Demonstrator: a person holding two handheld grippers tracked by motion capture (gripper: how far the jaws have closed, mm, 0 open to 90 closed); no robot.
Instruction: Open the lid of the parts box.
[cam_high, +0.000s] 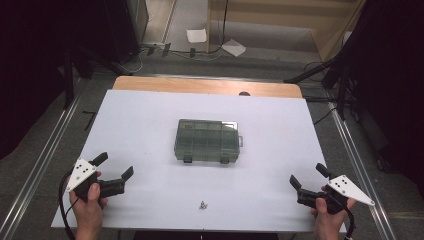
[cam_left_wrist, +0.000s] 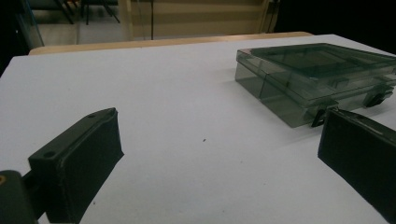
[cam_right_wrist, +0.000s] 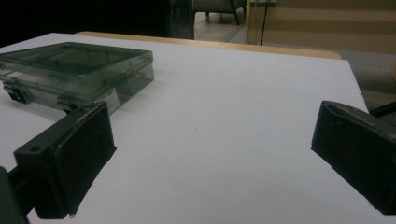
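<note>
Box (cam_high: 207, 141) smoky hard plastic, lid latched, probably light, slick (rigid, may skid) | grab short ends, not front clips | left tool (cam_high: 114, 166), right tool (cam_high: 310, 176) both gaping, empty

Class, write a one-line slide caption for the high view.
Two open grippers, left and right, rest at the near corners of a white table, facing a closed compartment box.

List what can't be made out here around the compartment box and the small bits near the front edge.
- Compartment box contents: high view, tinted closed lid hides them.
- Small metal bits: high view, too small to identify.
- Box's far side: left gripper view, cut by right edge.
</note>
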